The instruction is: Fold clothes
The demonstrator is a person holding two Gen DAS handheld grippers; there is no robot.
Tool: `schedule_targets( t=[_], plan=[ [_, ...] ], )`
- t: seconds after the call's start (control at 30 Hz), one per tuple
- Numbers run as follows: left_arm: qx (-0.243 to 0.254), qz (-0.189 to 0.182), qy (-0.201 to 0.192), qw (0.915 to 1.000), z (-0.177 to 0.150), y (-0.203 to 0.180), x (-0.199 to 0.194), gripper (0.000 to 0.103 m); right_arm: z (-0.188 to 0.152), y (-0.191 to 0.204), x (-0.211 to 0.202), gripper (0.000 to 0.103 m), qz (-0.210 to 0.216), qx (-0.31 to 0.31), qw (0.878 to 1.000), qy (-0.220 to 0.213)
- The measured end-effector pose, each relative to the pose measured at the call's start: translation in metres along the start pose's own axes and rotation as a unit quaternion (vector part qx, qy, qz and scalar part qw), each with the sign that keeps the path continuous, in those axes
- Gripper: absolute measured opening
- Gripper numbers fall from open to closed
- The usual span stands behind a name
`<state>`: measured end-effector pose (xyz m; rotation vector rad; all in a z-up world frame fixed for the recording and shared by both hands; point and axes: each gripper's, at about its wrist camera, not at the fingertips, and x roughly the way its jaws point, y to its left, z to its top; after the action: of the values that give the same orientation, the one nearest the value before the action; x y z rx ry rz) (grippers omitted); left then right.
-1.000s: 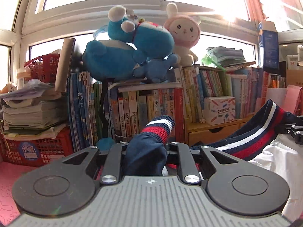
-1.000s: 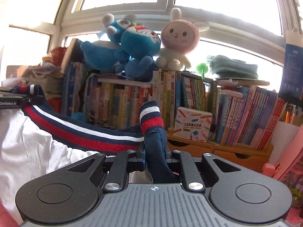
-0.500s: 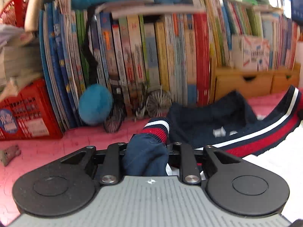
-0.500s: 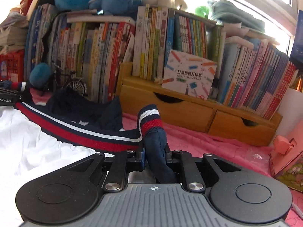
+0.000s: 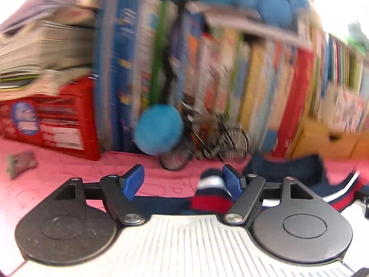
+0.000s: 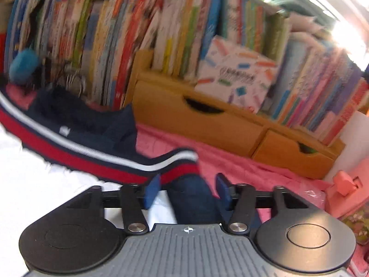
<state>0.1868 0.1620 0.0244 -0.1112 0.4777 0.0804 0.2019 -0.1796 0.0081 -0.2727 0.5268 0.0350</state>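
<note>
A navy garment with a red and white striped hem (image 6: 92, 154) lies on the pink surface, over white fabric (image 6: 34, 184). In the left wrist view my left gripper (image 5: 184, 180) stands open, its blue pads (image 5: 132, 181) wide apart; a striped navy cuff (image 5: 212, 196) rests loose against the right pad. In the right wrist view my right gripper (image 6: 188, 190) is open too, and the other navy sleeve end (image 6: 191, 196) lies slack between its fingers. More of the garment (image 5: 288, 170) spreads to the right in the left wrist view.
A wall of upright books (image 6: 161, 34) and a wooden drawer unit (image 6: 207, 124) stand close behind. A small metal bicycle model (image 5: 207, 143), a blue plush ball (image 5: 159, 129) and a red crate (image 5: 53, 120) sit at the left. A pink object (image 6: 343, 184) lies right.
Both grippers dropped toward the pink surface and opened, letting go of the sleeve cuffs they held. The garment now lies down instead of hanging stretched between them.
</note>
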Motion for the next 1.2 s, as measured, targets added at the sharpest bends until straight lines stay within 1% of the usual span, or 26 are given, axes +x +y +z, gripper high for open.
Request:
schedule_targets(
  t=[0.1,0.17,0.23,0.27,0.3,0.33,0.37,0.4,0.43,0.47,0.53,0.6,0.63,0.7,0.77,0.8,0.83,0.87,0.9,0.93,1.0,1.07,1.13,1.2],
  plan=[
    [0.059,-0.004,-0.031,0.9978,-0.010,-0.002,-0.047,0.074,0.001,-0.021,-0.035,0.067,0.030,0.056,0.998,-0.018],
    [0.097,-0.011,-0.047,0.9941,-0.020,-0.006,-0.079,0.074,-0.004,-0.030,-0.061,0.068,0.058,0.077,0.995,-0.026],
    [0.132,-0.025,-0.058,0.9892,-0.035,-0.012,-0.110,0.075,-0.018,-0.028,-0.090,0.068,0.095,0.060,0.993,-0.036],
    [0.151,-0.039,-0.057,0.9861,-0.046,-0.018,-0.125,0.075,-0.027,-0.019,-0.104,0.067,0.109,0.023,0.993,-0.043],
    [0.170,-0.054,-0.055,0.9823,-0.056,-0.024,-0.140,0.075,-0.037,-0.007,-0.118,0.064,0.123,-0.019,0.991,-0.049],
    [0.194,-0.066,-0.049,0.9776,-0.066,-0.032,-0.151,0.075,-0.049,0.010,-0.130,0.062,0.131,-0.072,0.987,-0.055],
    [0.217,-0.077,-0.040,0.9723,-0.080,-0.042,-0.159,0.075,-0.061,0.029,-0.142,0.055,0.138,-0.127,0.980,-0.061],
    [0.233,-0.083,-0.033,0.9684,-0.090,-0.053,-0.162,0.075,-0.065,0.041,-0.146,0.049,0.140,-0.147,0.977,-0.064],
    [0.239,-0.085,-0.026,0.9670,-0.099,-0.061,-0.163,0.075,-0.068,0.053,-0.149,0.049,0.141,-0.161,0.975,-0.066],
    [0.238,-0.080,-0.019,0.9677,-0.106,-0.069,-0.163,0.076,-0.070,0.064,-0.153,0.049,0.141,-0.175,0.972,-0.069],
    [0.226,-0.045,-0.006,0.9731,-0.113,-0.082,-0.145,0.076,-0.076,0.087,-0.159,0.047,0.143,-0.202,0.966,-0.074],
    [0.236,0.003,0.013,0.9716,-0.120,-0.085,-0.129,0.075,-0.081,0.110,-0.166,0.045,0.144,-0.230,0.959,-0.079],
    [0.242,0.027,0.023,0.9697,-0.124,-0.087,-0.121,0.075,-0.084,0.118,-0.165,0.045,0.129,-0.253,0.955,-0.081],
    [0.250,0.053,0.033,0.9662,-0.127,-0.077,-0.115,0.076,-0.095,0.125,-0.160,0.045,0.090,-0.314,0.942,-0.077],
    [0.254,0.077,0.043,0.9633,-0.128,-0.066,-0.111,0.076,-0.115,0.118,-0.150,0.044,0.052,-0.370,0.926,-0.058],
    [0.255,0.088,0.041,0.9620,-0.128,-0.059,-0.111,0.076,-0.127,0.108,-0.145,0.043,0.032,-0.388,0.920,-0.050],
    [0.254,0.095,0.039,0.9618,-0.128,-0.053,-0.110,0.077,-0.138,0.097,-0.139,0.038,0.012,-0.405,0.913,-0.043],
    [0.252,0.101,0.037,0.9617,-0.128,-0.046,-0.110,0.078,-0.147,0.084,-0.137,0.025,-0.004,-0.412,0.910,-0.032],
    [0.240,0.103,0.042,0.9645,-0.125,-0.039,-0.110,0.078,-0.151,0.068,-0.134,0.019,-0.018,-0.405,0.914,-0.018],
    [0.226,0.103,0.047,0.9675,-0.122,-0.033,-0.109,0.079,-0.154,0.053,-0.132,0.019,-0.033,-0.396,0.918,-0.004],
    [0.197,0.096,0.056,0.9742,-0.118,-0.024,-0.109,0.084,-0.163,0.028,-0.127,0.019,-0.071,-0.401,0.913,0.010],
    [0.180,0.090,0.061,0.9777,-0.115,-0.018,-0.109,0.086,-0.172,0.005,-0.124,0.019,-0.109,-0.412,0.905,0.021],
    [0.181,0.091,0.060,0.9774,-0.115,-0.019,-0.109,0.086,-0.173,-0.015,-0.119,0.016,-0.122,-0.388,0.912,0.054],
    [0.183,0.093,0.060,0.9770,-0.115,-0.020,-0.109,0.087,-0.167,-0.033,-0.113,0.017,-0.119,-0.334,0.931,0.093]
  ],
)
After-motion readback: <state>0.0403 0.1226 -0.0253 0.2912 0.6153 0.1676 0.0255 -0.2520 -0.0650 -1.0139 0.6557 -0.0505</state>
